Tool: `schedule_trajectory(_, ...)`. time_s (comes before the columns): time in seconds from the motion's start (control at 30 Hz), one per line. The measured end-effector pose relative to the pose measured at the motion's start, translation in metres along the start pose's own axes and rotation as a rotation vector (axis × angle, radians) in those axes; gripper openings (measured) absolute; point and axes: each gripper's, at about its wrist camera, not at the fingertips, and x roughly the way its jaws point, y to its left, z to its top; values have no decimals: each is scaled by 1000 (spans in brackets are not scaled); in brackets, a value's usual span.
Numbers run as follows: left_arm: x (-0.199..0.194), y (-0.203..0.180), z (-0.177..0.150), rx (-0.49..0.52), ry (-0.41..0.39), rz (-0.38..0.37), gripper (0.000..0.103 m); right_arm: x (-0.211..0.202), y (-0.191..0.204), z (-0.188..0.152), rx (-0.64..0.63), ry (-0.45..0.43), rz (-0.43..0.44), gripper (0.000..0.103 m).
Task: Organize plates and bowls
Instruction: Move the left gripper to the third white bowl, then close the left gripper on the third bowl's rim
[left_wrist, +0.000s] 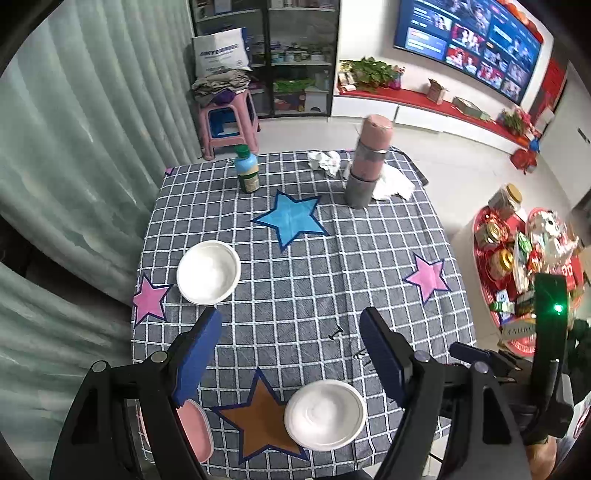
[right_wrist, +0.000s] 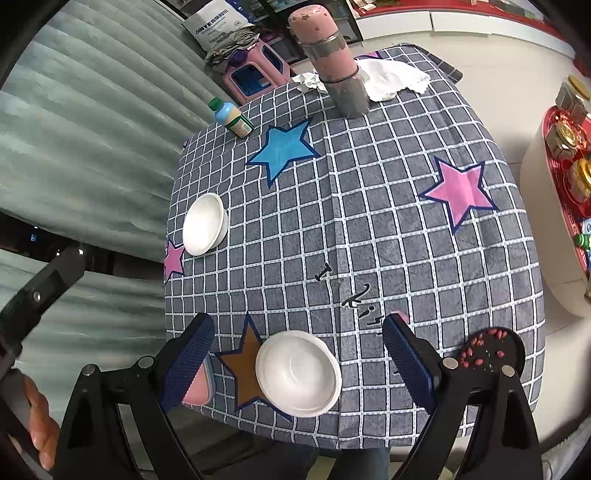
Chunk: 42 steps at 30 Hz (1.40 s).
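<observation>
Both the left gripper (left_wrist: 290, 334) and right gripper (right_wrist: 297, 338) hover spread wide, holding nothing, above the desk (right_wrist: 406, 258), near the white bowl (right_wrist: 298, 373).

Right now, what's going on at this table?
A person holds two grippers above a checked tablecloth, both open and holding nothing. The left gripper and right gripper hover over the near white bowl. A second white bowl sits further left, untouched. A dark plate of red bits lies by the right edge.
</observation>
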Motion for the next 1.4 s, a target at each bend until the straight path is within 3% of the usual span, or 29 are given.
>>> schedule_trajectory(0.33, 45, 72, 29, -40, 25, -7, 80, 38, 18, 27, -16, 39, -78, 93)
schedule_trajectory(0.87, 193, 219, 58, -77, 216, 38, 80, 155, 90, 70, -46, 173, -242, 93)
schedule_trajectory(1.13, 251, 267, 68, -98, 282, 71, 80, 212, 115, 91, -33, 230, -254, 93)
schedule_trajectory(1.4, 294, 281, 77, -9, 284, 61, 80, 265, 129, 112, -22, 289, -256, 93)
